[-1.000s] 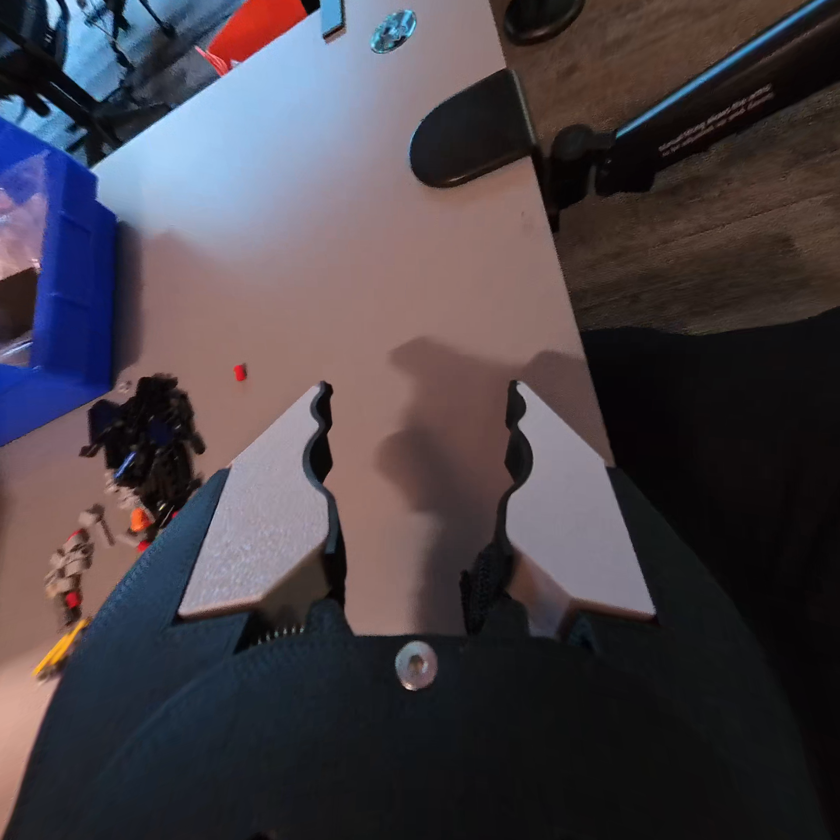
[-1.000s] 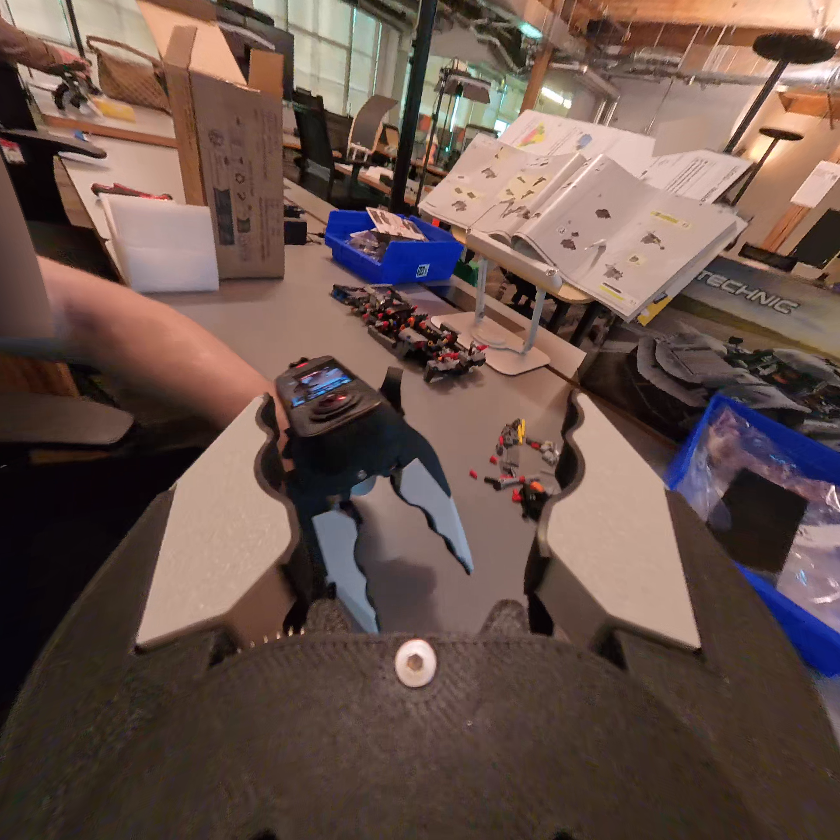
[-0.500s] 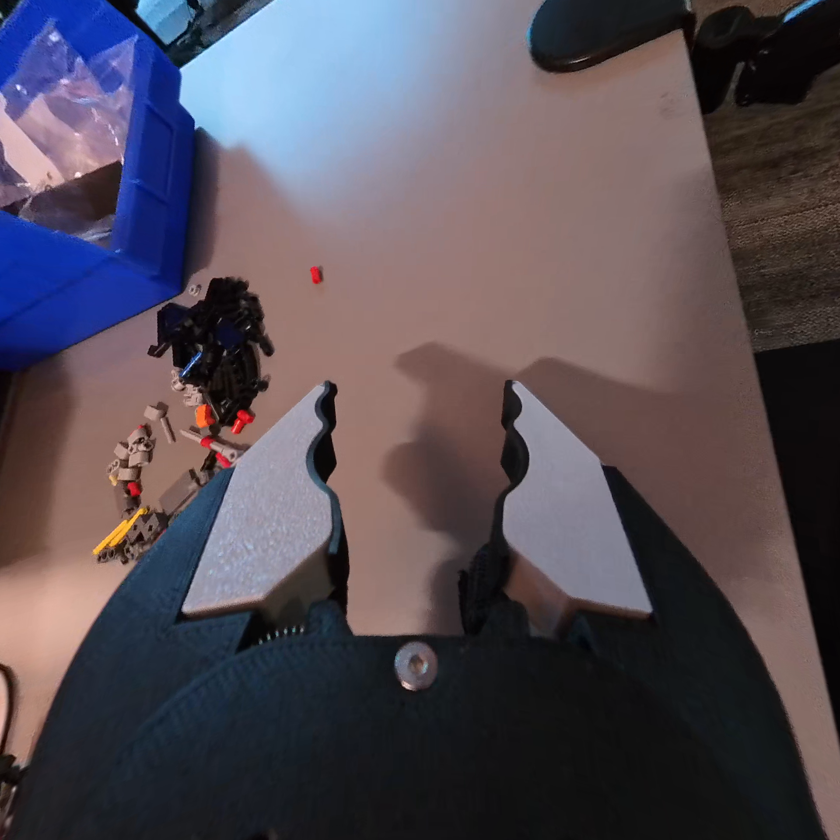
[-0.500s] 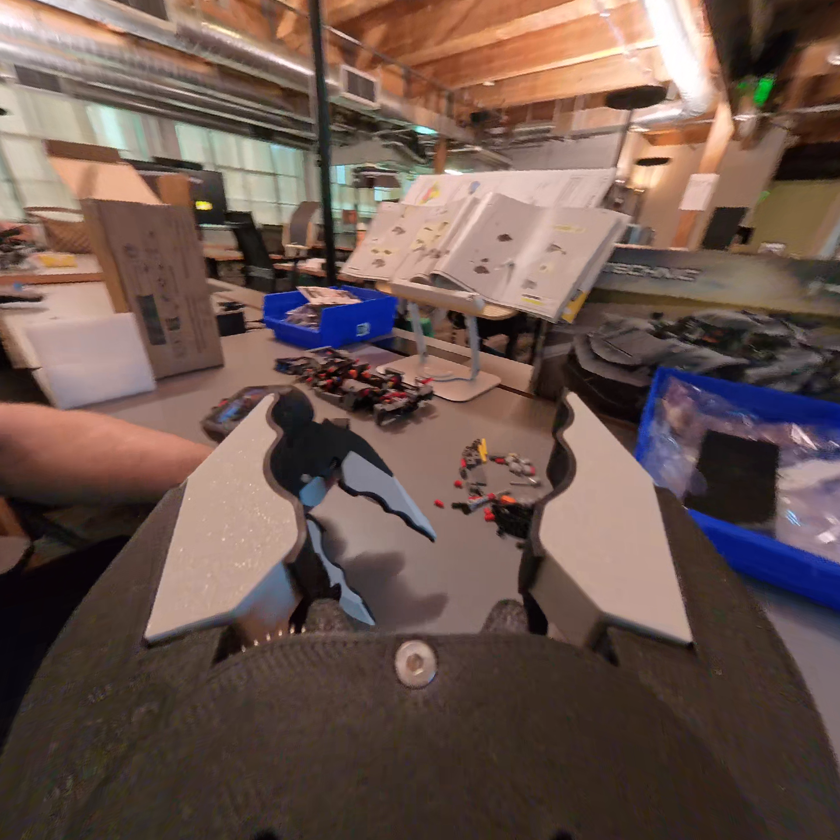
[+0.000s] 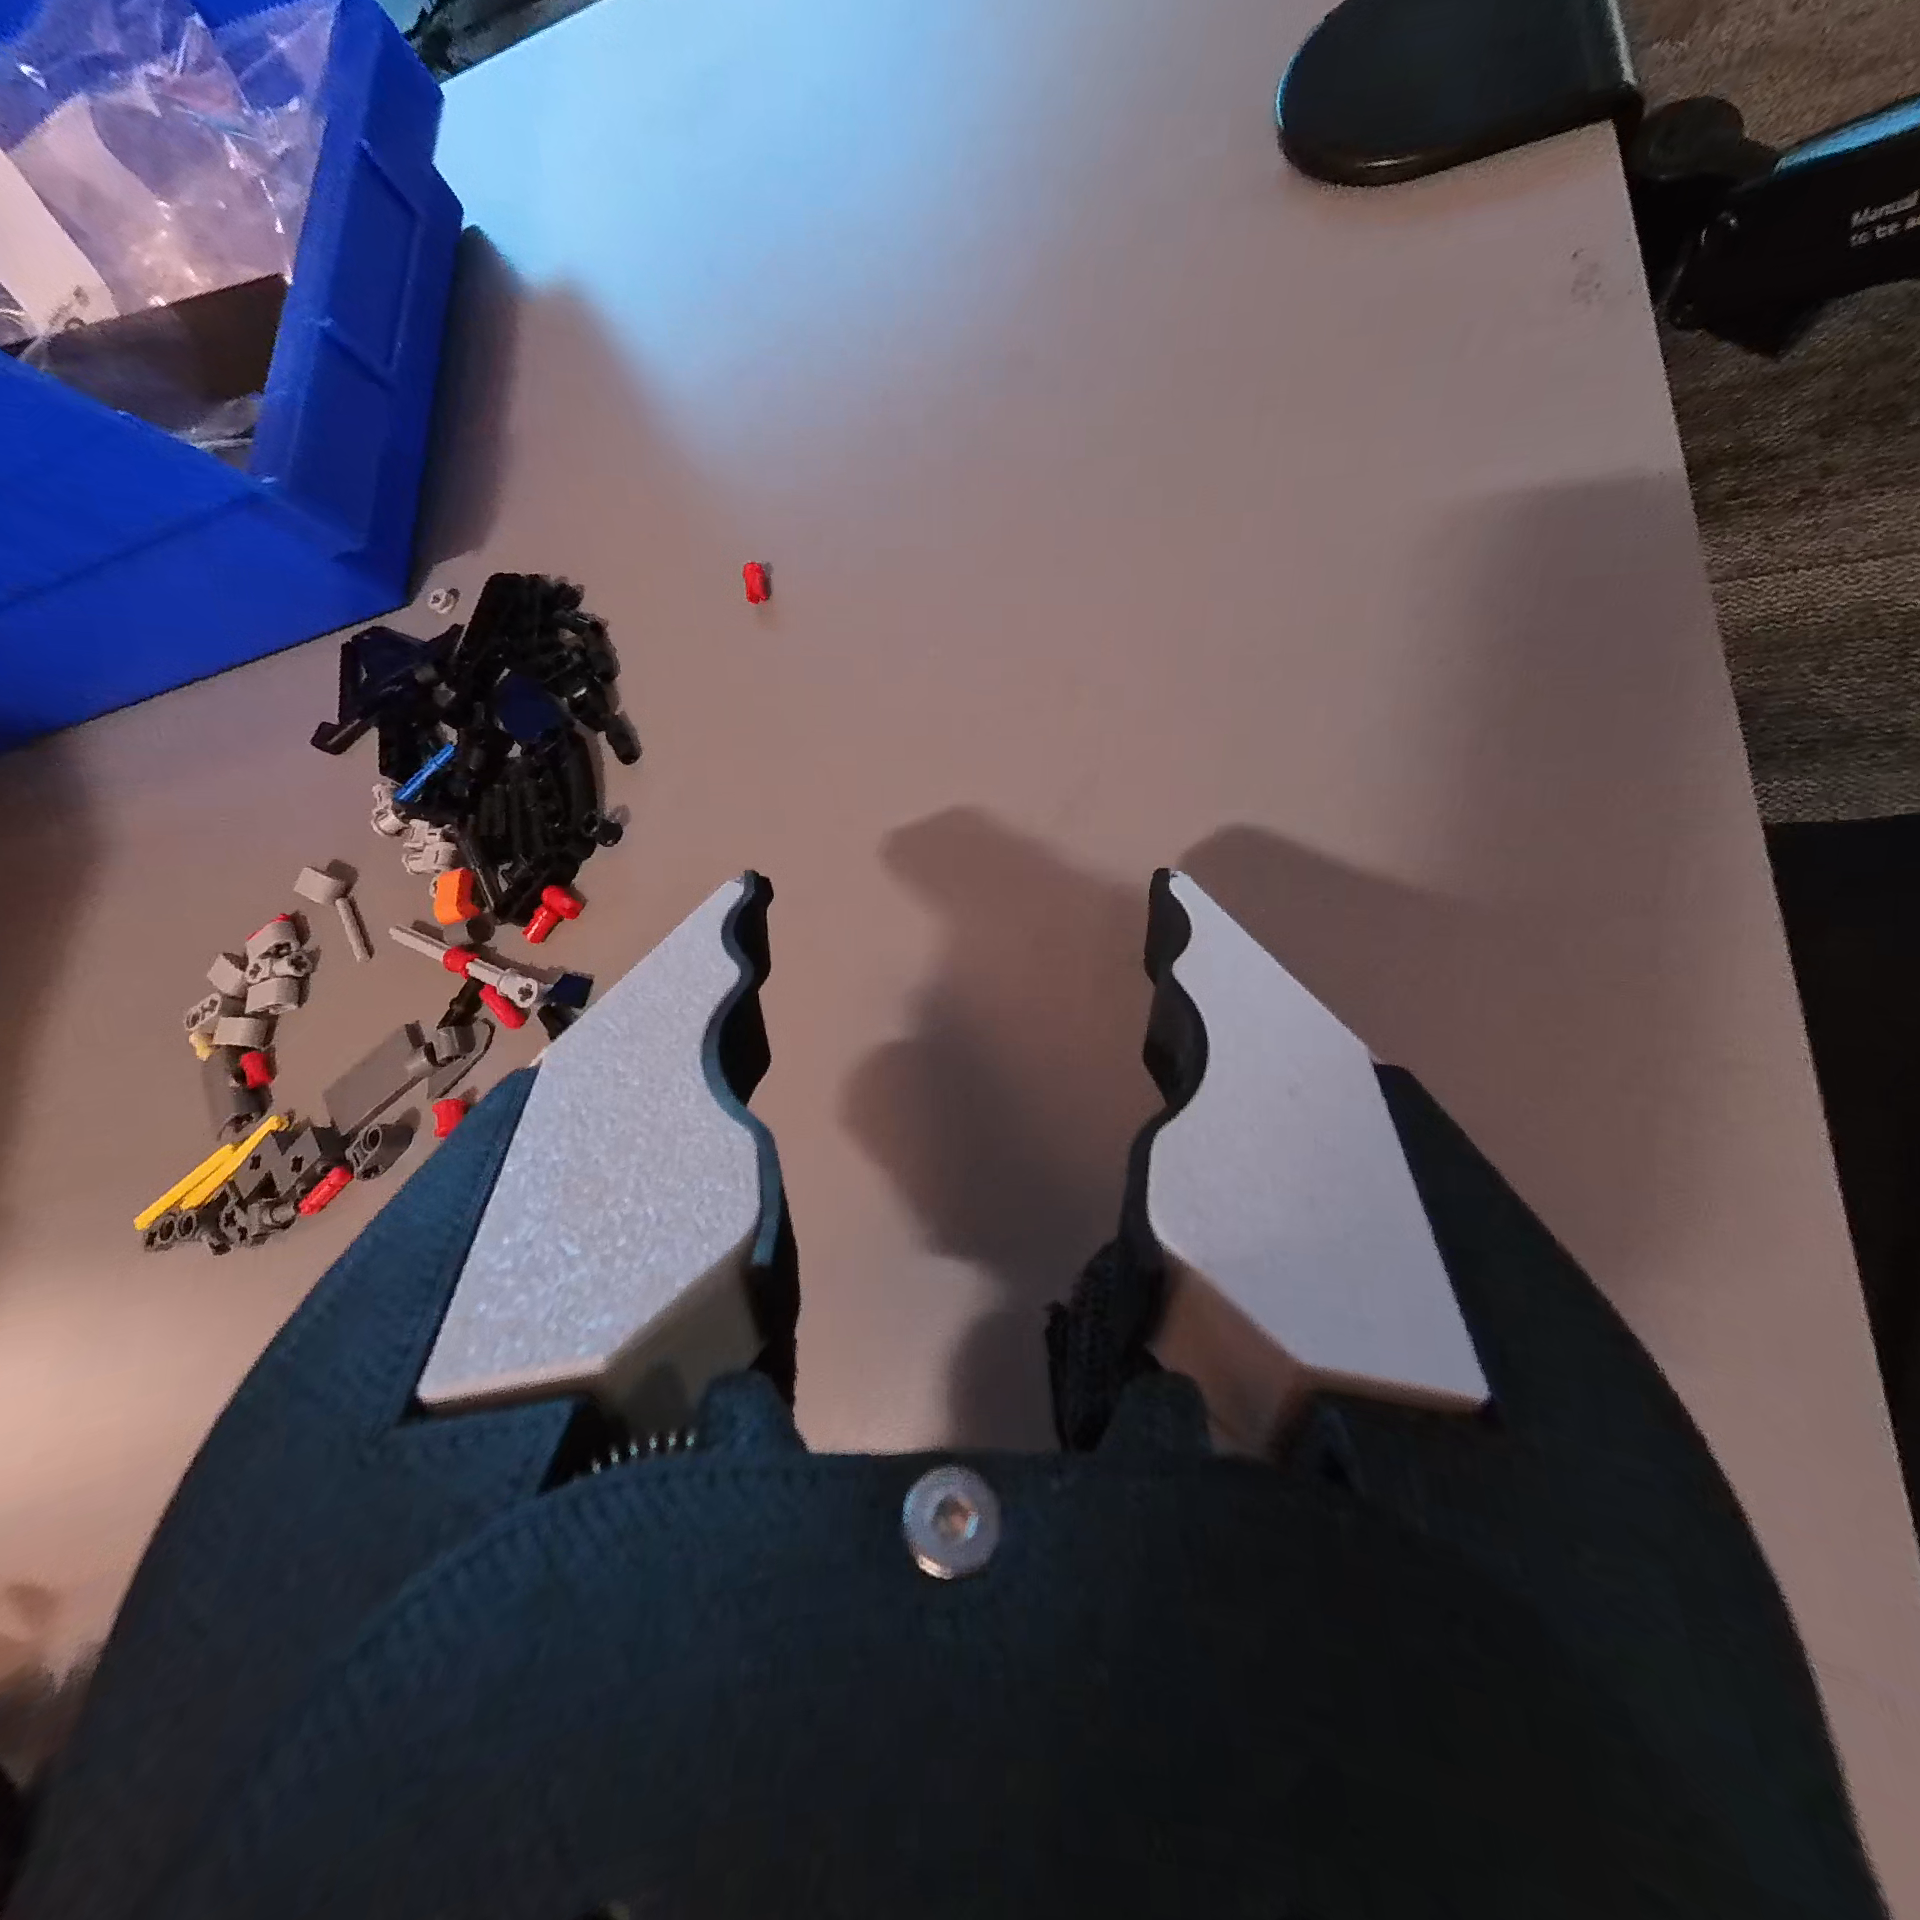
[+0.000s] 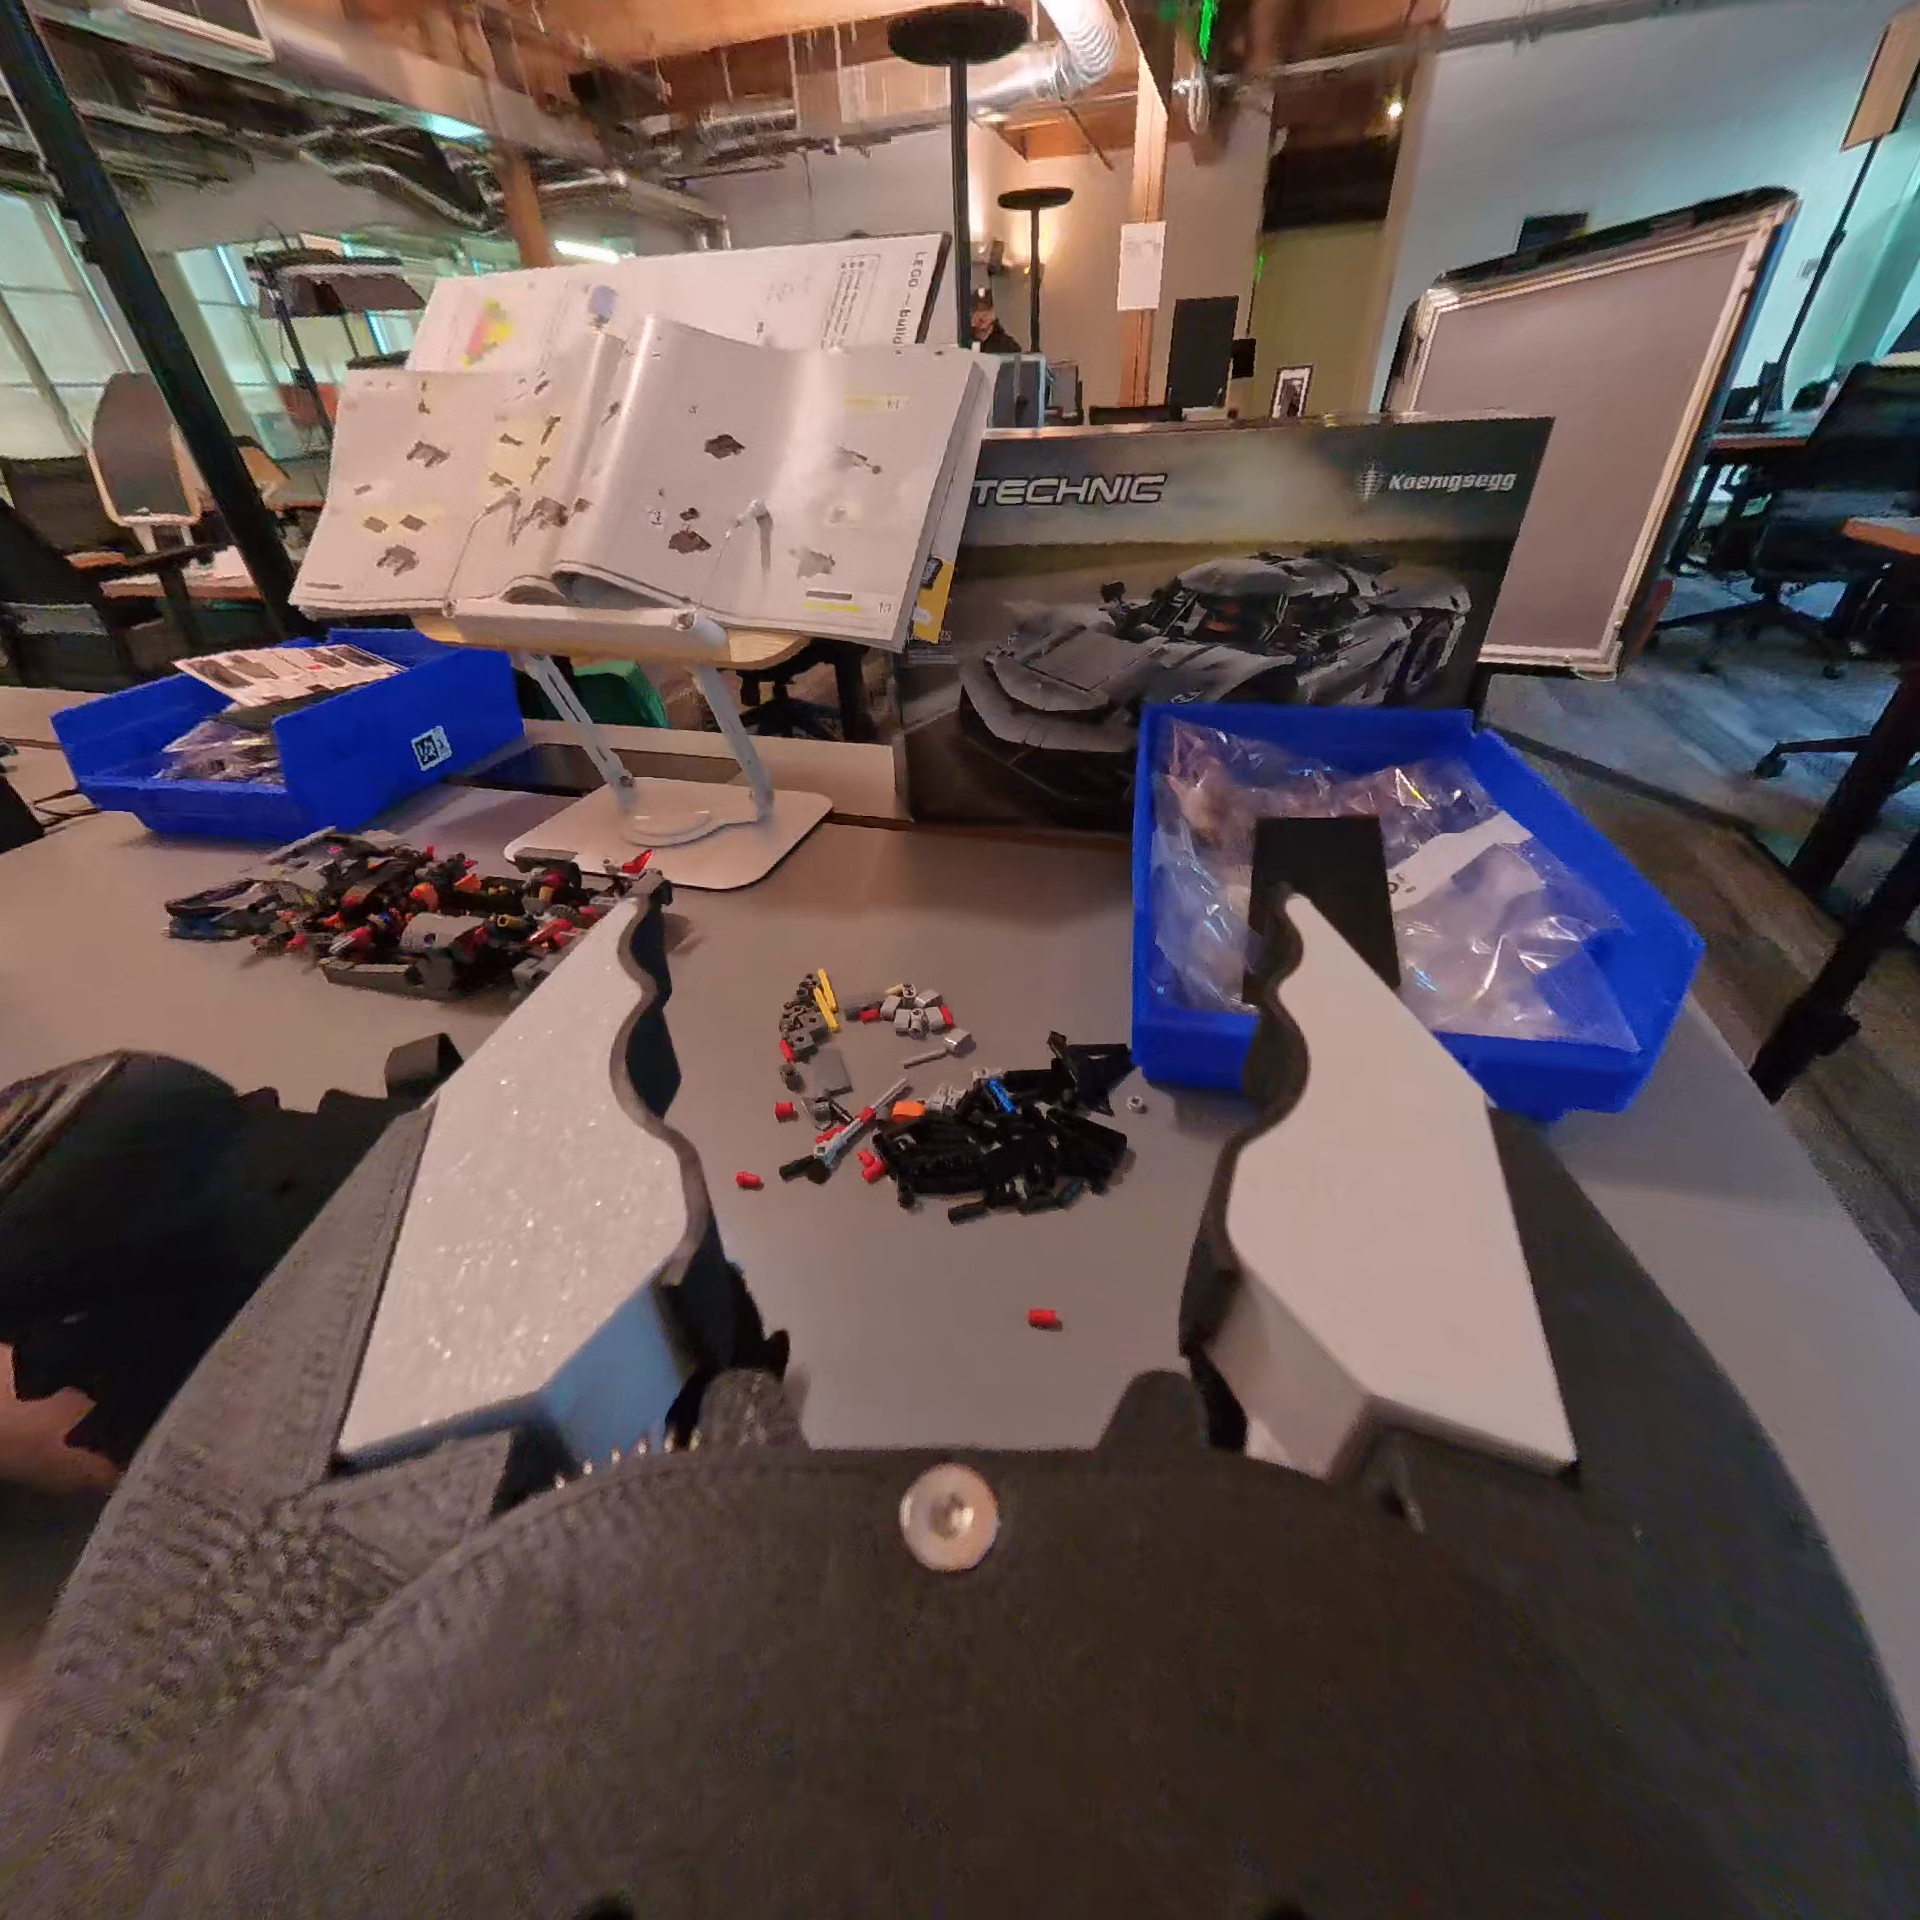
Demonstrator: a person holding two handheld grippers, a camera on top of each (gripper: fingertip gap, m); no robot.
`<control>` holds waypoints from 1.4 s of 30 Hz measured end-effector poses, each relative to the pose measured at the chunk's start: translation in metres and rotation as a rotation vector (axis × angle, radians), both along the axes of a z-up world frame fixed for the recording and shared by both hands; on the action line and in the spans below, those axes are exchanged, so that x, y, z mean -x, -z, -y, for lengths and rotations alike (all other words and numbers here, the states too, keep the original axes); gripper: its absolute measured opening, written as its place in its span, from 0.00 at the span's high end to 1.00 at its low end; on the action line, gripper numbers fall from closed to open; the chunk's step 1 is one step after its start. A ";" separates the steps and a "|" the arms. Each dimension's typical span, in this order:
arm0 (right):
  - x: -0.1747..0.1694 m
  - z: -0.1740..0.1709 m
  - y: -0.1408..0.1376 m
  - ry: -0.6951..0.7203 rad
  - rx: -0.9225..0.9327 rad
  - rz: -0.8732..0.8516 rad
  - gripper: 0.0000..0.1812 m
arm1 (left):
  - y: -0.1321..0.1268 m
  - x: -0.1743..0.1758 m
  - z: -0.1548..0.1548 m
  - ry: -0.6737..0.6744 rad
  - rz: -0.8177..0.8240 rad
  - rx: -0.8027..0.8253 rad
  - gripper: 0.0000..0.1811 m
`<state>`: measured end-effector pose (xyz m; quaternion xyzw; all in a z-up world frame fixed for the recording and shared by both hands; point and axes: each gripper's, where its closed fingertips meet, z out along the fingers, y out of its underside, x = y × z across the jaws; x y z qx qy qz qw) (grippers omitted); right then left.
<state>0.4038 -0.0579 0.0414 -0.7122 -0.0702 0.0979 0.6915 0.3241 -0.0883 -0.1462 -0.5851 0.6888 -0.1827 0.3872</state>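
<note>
Grey table, bearing everything listed below.

- At far edge: printed box, upright. Beside it, open book on a stand.
- Two blue bins. Nearer bin to the right, holding clear bags. Farther bin to the left, behind a partial build.
- Mid-table: heap of black pins, just beside the nearer bin. Left of it, scattered grey, red and yellow pieces.
- Smallest: single red pin, lying alone, apart from the heap and on the near side of it.

Handling, as judgement only: pins small, round and likely to roll, so best taken at the fingertips, squarely from above. Heap tangled, so likely to give up several pieces at once.

Left gripper:
- Jaws wide apart, nothing between them, nothing touched.
- Above bare table, over its own shadow.
- Scattered pieces and heap off to the left of its left finger, partly hidden behind it. Red pin ahead, well clear. Bin beyond.

Right gripper:
- Jaws likewise wide apart and empty.
- Raised over the near table, facing the heap, in contact with nothing.
- Red pin nearest, framed low between the fingers.
</note>
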 end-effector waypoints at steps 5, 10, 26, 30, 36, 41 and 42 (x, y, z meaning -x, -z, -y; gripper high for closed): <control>0.018 -0.004 0.007 -0.047 -0.039 0.062 0.39 | -0.006 -0.002 -0.002 -0.008 0.026 0.015 0.60; 0.032 -0.004 0.015 -0.089 -0.046 0.071 0.39 | -0.001 -0.002 -0.006 -0.019 0.010 0.021 0.59; 0.064 -0.022 -0.008 -0.118 -0.123 0.106 0.45 | 0.012 -0.004 -0.011 -0.035 -0.016 0.035 0.61; 0.061 -0.024 -0.005 -0.121 -0.118 0.096 0.43 | 0.013 -0.005 -0.012 -0.036 -0.012 0.061 0.61; 0.064 -0.023 -0.008 -0.119 -0.144 0.165 0.44 | 0.013 -0.010 -0.009 -0.022 -0.012 0.055 0.61; 0.078 -0.029 0.019 -0.170 -0.090 0.243 0.43 | 0.007 -0.007 -0.010 -0.034 0.002 0.049 0.61; 0.080 -0.028 0.020 -0.185 -0.084 0.221 0.43 | 0.004 -0.006 -0.010 -0.036 0.011 0.052 0.61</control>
